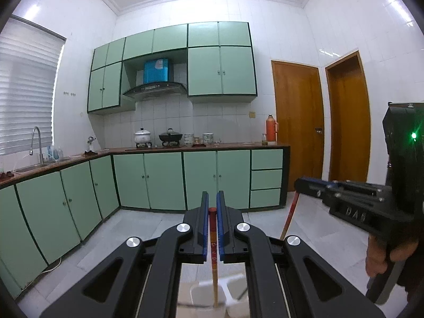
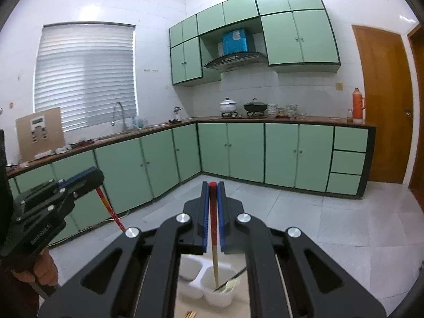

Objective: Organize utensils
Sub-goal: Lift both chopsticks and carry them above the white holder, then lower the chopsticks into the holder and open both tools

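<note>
One chopstick is held in each gripper, and the step in hand appears to be carrying both to the white divided holder (image 2: 209,283) that lies low and near, below the fingers. In the left gripper (image 1: 212,213) a red-topped chopstick (image 1: 213,241) is clamped between the closed jaws, its red end standing up between the blue pads (image 1: 204,228) and its pale tip hanging down towards the holder. In the right gripper (image 2: 212,197) a second chopstick (image 2: 213,228) is gripped in the same way, with its tip reaching down into the right-hand compartment; whether the bottom is touched cannot be told. Something pale and thin is already seen in that compartment.

Both grippers are held close to level, tipped slightly downwards, side by side and a little apart, facing the far green cupboards (image 2: 281,153) and the worktop (image 2: 286,120). A person's hand (image 2: 43,270) is seen round the handle of the left gripper at the near left of the right wrist view.

The next move is judged to call for each chopstick to be lowered upright into a compartment before the jaws are opened, so that neither tips out over the rim.
</note>
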### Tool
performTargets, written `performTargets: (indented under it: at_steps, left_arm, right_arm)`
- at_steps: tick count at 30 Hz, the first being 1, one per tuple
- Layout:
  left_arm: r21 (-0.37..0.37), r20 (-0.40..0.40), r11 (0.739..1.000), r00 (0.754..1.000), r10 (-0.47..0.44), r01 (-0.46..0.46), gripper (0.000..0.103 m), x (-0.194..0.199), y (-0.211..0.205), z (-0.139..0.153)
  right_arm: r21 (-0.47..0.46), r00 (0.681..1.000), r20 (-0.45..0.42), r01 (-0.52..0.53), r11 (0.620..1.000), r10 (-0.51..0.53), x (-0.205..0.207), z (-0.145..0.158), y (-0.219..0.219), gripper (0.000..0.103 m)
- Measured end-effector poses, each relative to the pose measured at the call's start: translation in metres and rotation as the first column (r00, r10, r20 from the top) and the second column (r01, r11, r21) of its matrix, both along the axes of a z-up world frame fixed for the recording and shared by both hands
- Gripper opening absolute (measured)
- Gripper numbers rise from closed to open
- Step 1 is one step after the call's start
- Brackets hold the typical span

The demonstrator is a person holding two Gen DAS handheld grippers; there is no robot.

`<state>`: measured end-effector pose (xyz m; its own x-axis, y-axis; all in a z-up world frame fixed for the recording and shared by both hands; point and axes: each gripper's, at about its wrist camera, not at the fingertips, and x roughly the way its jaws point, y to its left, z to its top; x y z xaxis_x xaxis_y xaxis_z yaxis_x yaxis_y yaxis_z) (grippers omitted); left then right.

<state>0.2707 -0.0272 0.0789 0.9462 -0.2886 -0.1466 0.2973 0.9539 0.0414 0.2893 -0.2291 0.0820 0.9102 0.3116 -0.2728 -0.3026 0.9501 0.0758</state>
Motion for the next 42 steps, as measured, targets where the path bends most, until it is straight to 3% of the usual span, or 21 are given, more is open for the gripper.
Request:
performTargets:
  at_steps: [6, 12, 13, 14, 16, 19, 23, 24, 28, 30, 35, 42]
  left_arm:
    - [0.023, -0.013, 1.000, 1.000, 0.019, -0.018, 0.006, 0.047, -0.011, -0.031]
    - [0.012, -0.124, 1.000, 0.992, 0.007, -0.005, 0.006, 0.081, -0.009, -0.073]
    - [0.011, -0.152, 1.000, 0.988, 0.009, -0.008, 0.006, 0.084, -0.007, -0.080]
    - [0.012, -0.161, 1.000, 0.987, 0.016, -0.014, 0.011, 0.085, -0.005, -0.084]
    - [0.014, -0.178, 1.000, 0.984, 0.024, -0.022, 0.023, 0.084, 0.000, -0.089]
    - [-0.002, -0.180, 0.999, 0.983, 0.034, -0.035, 0.033, 0.074, 0.009, -0.090]
    - [-0.017, -0.138, 0.998, 0.989, 0.054, -0.057, 0.060, 0.049, 0.022, -0.080]
    - [-0.026, -0.130, 0.998, 0.990, 0.055, -0.059, 0.064, 0.041, 0.025, -0.078]
    - [-0.031, -0.107, 0.998, 0.993, 0.052, -0.056, 0.074, 0.001, 0.033, -0.080]
    - [-0.021, -0.104, 0.998, 0.993, 0.057, -0.059, 0.084, -0.019, 0.034, -0.086]
    - [-0.006, -0.184, 0.999, 0.982, 0.048, -0.050, 0.091, -0.065, 0.036, -0.122]
    - [0.003, -0.279, 0.997, 0.957, 0.076, -0.078, 0.095, -0.111, 0.036, -0.165]
  right_arm:
    - [-0.003, 0.999, -0.030, 0.012, 1.000, -0.012, 0.047, -0.028, 0.009, 0.005]
    - [-0.026, 0.994, -0.110, 0.006, 1.000, -0.009, 0.070, -0.070, 0.018, 0.007]
    - [-0.027, 0.993, -0.121, 0.006, 1.000, -0.010, 0.069, -0.074, 0.019, 0.009]
    - [-0.036, 0.991, -0.134, 0.012, 0.999, -0.017, 0.068, -0.080, 0.019, 0.020]
    - [-0.047, 0.990, -0.139, 0.027, 0.999, -0.034, 0.064, -0.086, 0.015, 0.028]
    - [-0.043, 0.989, -0.139, 0.046, 0.998, -0.052, 0.053, -0.088, 0.012, 0.029]
    - [-0.042, 0.990, -0.104, 0.087, 0.995, -0.091, 0.027, -0.084, 0.002, 0.050]
    - [-0.038, 0.991, -0.095, 0.094, 0.995, -0.098, 0.019, -0.084, 0.000, 0.057]
    - [-0.024, 0.993, -0.064, 0.101, 0.995, -0.103, -0.021, -0.088, -0.007, 0.068]
    - [-0.033, 0.993, -0.047, 0.111, 0.993, -0.113, -0.048, -0.095, -0.009, 0.085]
    - [-0.056, 0.991, -0.053, 0.117, 0.992, -0.120, -0.105, -0.123, -0.008, 0.097]
    - [-0.076, 0.985, -0.129, 0.103, 0.992, -0.112, -0.146, -0.160, 0.000, 0.098]
